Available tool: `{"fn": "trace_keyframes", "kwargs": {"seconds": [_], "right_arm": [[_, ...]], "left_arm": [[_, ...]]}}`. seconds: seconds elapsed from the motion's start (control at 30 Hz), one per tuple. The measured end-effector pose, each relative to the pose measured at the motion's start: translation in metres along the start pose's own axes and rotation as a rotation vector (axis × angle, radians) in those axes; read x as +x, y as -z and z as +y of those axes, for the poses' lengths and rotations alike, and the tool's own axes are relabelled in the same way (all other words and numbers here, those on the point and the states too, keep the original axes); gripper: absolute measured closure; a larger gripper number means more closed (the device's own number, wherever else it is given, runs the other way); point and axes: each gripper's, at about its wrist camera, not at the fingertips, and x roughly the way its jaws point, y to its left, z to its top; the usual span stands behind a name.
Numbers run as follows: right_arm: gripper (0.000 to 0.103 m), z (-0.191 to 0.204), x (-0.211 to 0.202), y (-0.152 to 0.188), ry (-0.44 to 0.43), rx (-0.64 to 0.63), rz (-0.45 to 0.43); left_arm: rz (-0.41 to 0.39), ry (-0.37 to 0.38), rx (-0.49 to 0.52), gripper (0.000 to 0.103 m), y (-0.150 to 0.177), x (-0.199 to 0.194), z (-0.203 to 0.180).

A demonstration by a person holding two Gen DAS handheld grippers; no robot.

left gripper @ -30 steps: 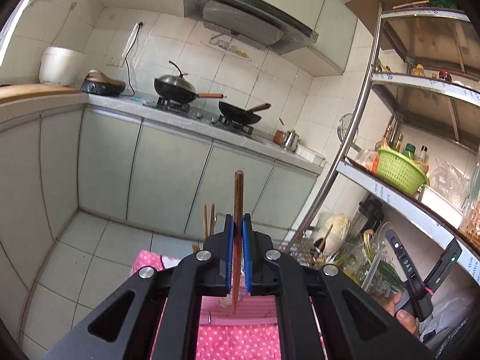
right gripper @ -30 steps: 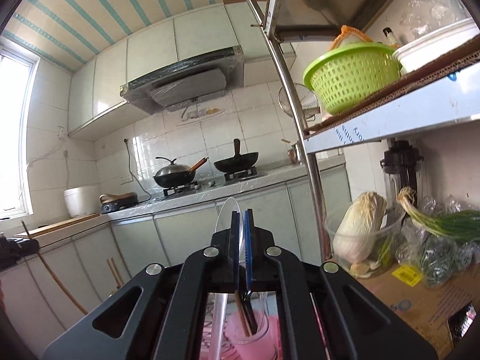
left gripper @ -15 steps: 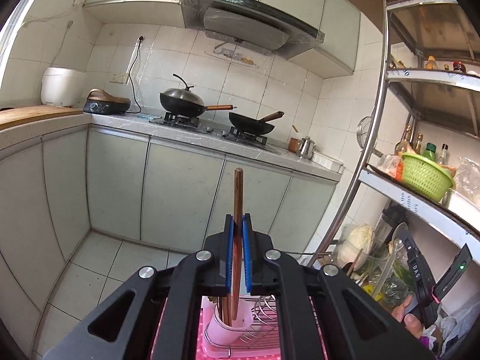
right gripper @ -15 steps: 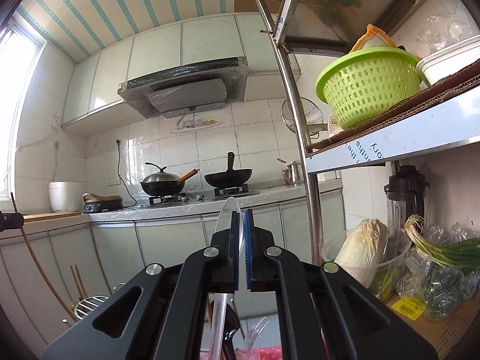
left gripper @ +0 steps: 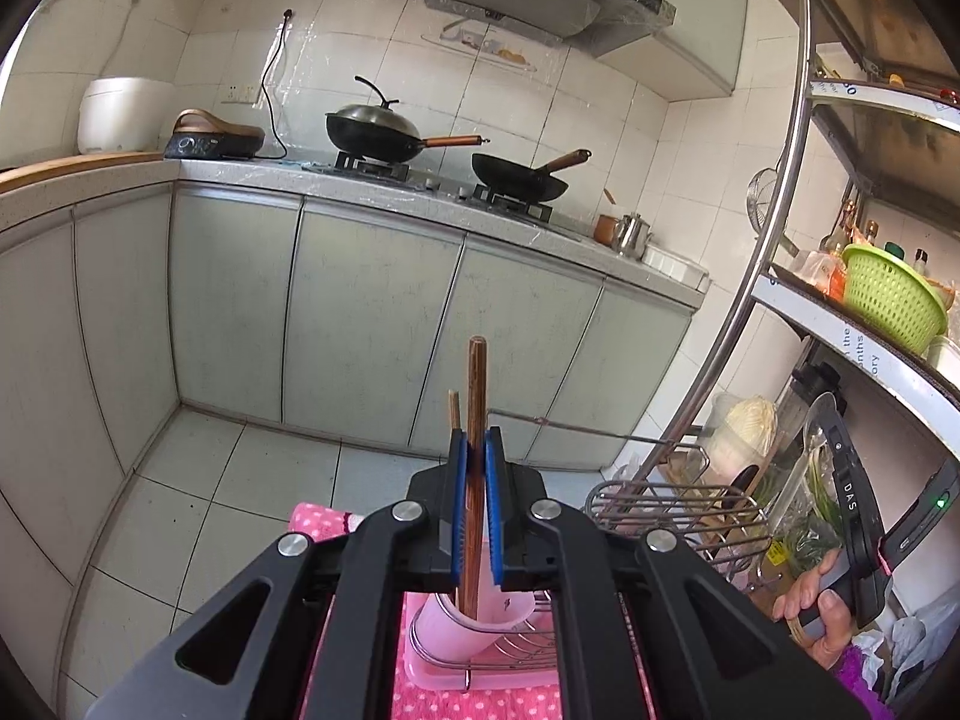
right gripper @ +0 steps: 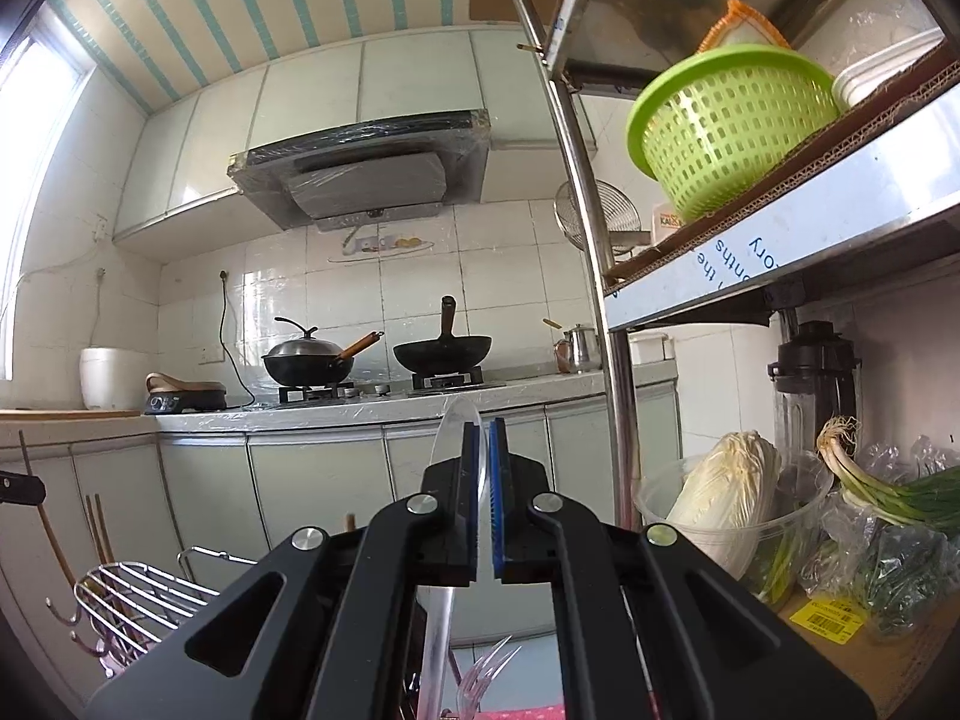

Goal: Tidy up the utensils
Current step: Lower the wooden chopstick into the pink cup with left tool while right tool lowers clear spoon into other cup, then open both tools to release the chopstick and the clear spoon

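A stiff, light wooden chopstick point(left gripper: 476, 420) is clamped upright in the left tool point(left gripper: 474, 450), its lower end in the pink cup point(left gripper: 474, 618) on the wire rack point(left gripper: 672, 504). A clear plastic utensil point(right gripper: 456, 420), probably slippery and bendy, is pinched in the right tool point(right gripper: 485, 438). Best held mid-shaft. Other chopsticks point(left gripper: 454, 411) in the cup could be bumped.

A dark brown wooden chopstick point(left gripper: 477, 420) with visible grain stands in a smooth pale pink plastic cup point(left gripper: 474, 618). The matt black plastic left tongs point(left gripper: 474, 516) carry ribbed blue pads. A shiny steel wire rack point(left gripper: 672, 510) gleams. The right tongs point(right gripper: 483, 510) pinch a glossy clear plastic spoon point(right gripper: 456, 426).
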Motion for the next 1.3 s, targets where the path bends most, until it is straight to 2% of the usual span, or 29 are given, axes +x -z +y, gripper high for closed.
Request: {"fn": "trace_keyframes", "kwargs": {"seconds": [0.1, 0.27, 0.53, 0.77, 0.93, 1.03, 1.07, 1.1, 1.13, 1.2, 1.3], "right_arm": [[0.1, 0.006, -0.006, 0.011, -0.003, -0.028, -0.012], [0.1, 0.005, -0.019, 0.031, -0.011, -0.021, 0.029], [0.1, -0.005, -0.036, 0.055, -0.023, 0.03, 0.158], [0.1, -0.019, -0.021, 0.072, -0.038, 0.116, 0.293], [0.099, -0.022, -0.007, 0.07, -0.082, 0.153, 0.346], [0.098, -0.02, -0.003, 0.068, -0.1, 0.149, 0.378], [0.098, -0.02, -0.003, 0.069, -0.103, 0.146, 0.387], [0.096, -0.02, -0.002, 0.069, -0.105, 0.146, 0.4], [0.093, -0.021, -0.003, 0.07, -0.108, 0.15, 0.41], [0.07, -0.021, -0.006, 0.07, -0.117, 0.152, 0.414], [0.063, -0.02, -0.011, 0.067, -0.113, 0.138, 0.4]], "left_arm": [[0.016, 0.003, -0.006, 0.098, 0.005, 0.006, 0.0], [0.041, 0.009, -0.006, 0.098, 0.014, 0.012, 0.001], [0.076, 0.012, -0.019, 0.098, 0.024, 0.02, 0.002], [0.095, -0.009, -0.016, 0.098, 0.028, 0.03, 0.003], [0.1, -0.026, -0.042, 0.097, 0.029, 0.036, 0.009], [0.109, -0.026, -0.071, 0.094, 0.03, 0.039, 0.013], [0.11, -0.028, -0.074, 0.09, 0.03, 0.04, 0.014], [0.109, -0.031, -0.076, 0.083, 0.03, 0.04, 0.015], [0.108, -0.037, -0.081, 0.081, 0.03, 0.04, 0.015], [0.105, -0.025, -0.091, 0.076, 0.029, 0.039, 0.016], [0.087, -0.012, -0.094, 0.068, 0.027, 0.032, 0.015]]}}
